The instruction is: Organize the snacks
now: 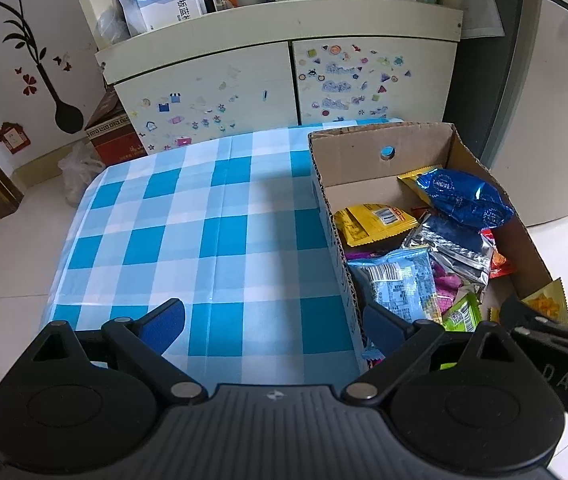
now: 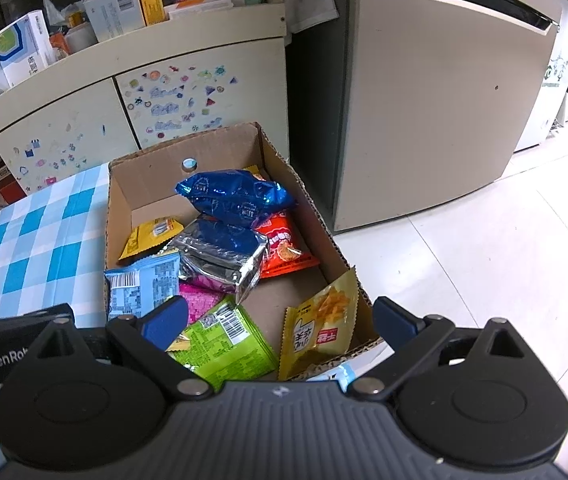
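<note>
Cardboard box (image 2: pixel 325 236) parked on the blue-and-white checked tablecloth (image 1: pixel 188 240), packed with snack bags. Left gripper (image 1: pixel 274 320) spread wide, nothing held: left fingertip over bare cloth, right fingertip inside the box, hovering at the pale blue packet (image 1: pixel 401 284); box's near-left wall standing between the 2 tips. Right gripper (image 2: pixel 280 322) also spread wide and empty: left fingertip over the pale blue packet (image 2: pixel 144 288) and the lime green bag (image 2: pixel 228 346), right fingertip outside the box's right wall, above white floor tiles (image 2: pixel 483 248). Between the right gripper's fingers: lime green bag flat, yellow chip bag (image 2: pixel 319 328) leaning against the right wall. Beyond those tips: silver foil bag (image 2: pixel 220 260) over a magenta one (image 2: pixel 200 300), orange-red bag (image 2: pixel 284 250), shiny blue bag (image 2: pixel 236 196) heaped on top, another yellow bag (image 2: pixel 150 236) at the left wall. Behind the box: cream cabinet (image 2: pixel 84 120) with sticker-covered doors, cluttered shelf above. Off to the right: grey refrigerator (image 2: pixel 435 100). Left gripper's black body poking in at the right camera's left edge.
</note>
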Demonstrator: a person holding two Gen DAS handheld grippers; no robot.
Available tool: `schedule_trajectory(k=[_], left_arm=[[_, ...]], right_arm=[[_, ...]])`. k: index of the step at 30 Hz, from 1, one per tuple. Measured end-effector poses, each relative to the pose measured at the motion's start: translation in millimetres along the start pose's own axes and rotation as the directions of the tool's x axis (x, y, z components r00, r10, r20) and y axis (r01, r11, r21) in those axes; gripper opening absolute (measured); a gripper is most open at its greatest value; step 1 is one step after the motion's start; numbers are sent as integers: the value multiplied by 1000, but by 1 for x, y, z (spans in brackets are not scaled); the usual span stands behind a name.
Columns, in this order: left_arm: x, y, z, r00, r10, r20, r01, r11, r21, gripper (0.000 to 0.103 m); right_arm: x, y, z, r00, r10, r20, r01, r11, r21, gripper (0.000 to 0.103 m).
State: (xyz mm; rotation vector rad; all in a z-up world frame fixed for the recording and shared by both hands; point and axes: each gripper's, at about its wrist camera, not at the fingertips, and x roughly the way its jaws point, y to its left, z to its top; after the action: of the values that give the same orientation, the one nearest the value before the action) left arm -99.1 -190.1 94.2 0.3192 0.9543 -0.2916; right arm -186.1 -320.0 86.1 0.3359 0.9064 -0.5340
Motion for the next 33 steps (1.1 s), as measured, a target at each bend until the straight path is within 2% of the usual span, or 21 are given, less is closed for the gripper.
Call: schedule_trajectory(k=[33], left_arm=[[0,2,-3,999,49,1,-49,998,27,98]], right_arm=[[4,10,0,1000,-12,11,13,999,-46,98]])
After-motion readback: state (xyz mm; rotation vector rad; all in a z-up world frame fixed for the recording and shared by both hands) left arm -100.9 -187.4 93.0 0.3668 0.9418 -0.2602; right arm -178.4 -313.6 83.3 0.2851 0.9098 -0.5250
